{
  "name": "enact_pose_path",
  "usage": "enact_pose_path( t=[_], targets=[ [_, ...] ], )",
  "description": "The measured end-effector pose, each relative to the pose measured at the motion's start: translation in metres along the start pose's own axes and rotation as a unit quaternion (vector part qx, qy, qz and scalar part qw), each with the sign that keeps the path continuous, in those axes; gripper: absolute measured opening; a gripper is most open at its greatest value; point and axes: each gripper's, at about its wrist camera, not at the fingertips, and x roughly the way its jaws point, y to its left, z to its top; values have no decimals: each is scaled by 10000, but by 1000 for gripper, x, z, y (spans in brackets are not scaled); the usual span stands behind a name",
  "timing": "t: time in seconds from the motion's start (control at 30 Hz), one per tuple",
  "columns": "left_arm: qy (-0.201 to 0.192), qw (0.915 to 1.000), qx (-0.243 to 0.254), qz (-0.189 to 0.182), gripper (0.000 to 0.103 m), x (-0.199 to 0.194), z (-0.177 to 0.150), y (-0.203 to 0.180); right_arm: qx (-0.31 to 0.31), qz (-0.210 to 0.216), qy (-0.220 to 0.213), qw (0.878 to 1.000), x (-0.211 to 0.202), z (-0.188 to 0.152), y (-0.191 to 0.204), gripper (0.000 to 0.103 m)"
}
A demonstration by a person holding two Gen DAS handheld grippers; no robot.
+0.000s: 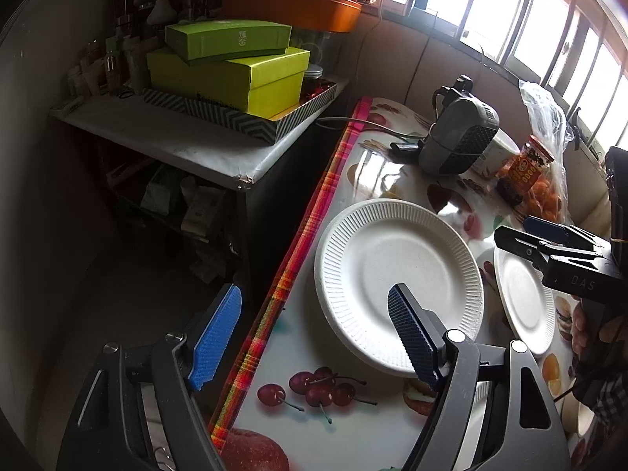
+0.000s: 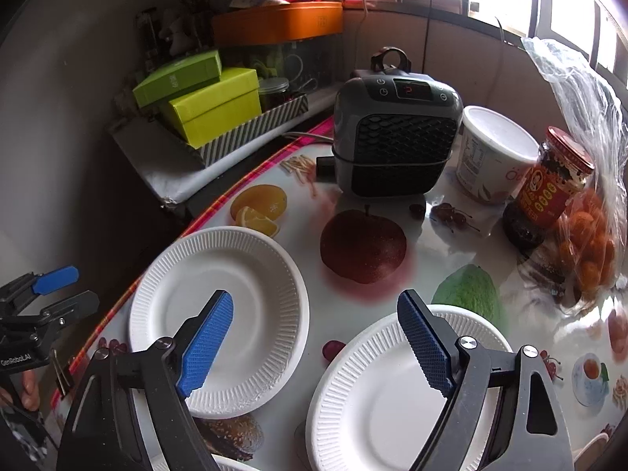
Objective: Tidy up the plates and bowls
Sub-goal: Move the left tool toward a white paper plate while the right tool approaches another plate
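Two white ribbed paper plates lie side by side on the fruit-print tablecloth. The left plate sits near the table's plaid edge, and the right plate lies beside it. My left gripper hovers open over the left plate's near rim, one blue pad over the plate, the other past the table edge. My right gripper is open above the gap between the plates, with nothing between its pads. Each gripper shows in the other's view: the right gripper and the left gripper. A third white rim peeks in at the bottom.
A grey fan heater, a white tub, a chili sauce jar and a plastic bag of oranges stand at the back of the table. Left of the plaid table edge, a lower side table holds green boxes.
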Motion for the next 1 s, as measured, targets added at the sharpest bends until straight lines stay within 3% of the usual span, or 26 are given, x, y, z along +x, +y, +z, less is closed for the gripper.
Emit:
enact_pose_path(
  t=[0.23, 0.33, 0.57, 0.77, 0.9, 1.0],
  targets=[
    [181, 9998, -46, -4, 66, 18, 1, 3, -47, 144, 313, 9994, 31, 4, -3, 64],
    [263, 9996, -64, -24, 61, 24, 1, 3, -9, 216, 426, 9989, 39, 6, -4, 60],
    [390, 9992, -100, -55, 60, 30, -2, 2, 40, 394, 620, 9973, 48, 5, -4, 47],
    [521, 9984, -162, -155, 48, 34, -6, 2, 77, 494, 747, 9960, 53, 5, -4, 36],
    [663, 9970, -270, -294, 32, 40, -9, 3, 124, 515, 785, 9955, 56, 5, -5, 30],
    [729, 9959, -376, -369, 32, 42, -10, 4, 145, 555, 783, 9953, 57, 5, -5, 28]
  ],
)
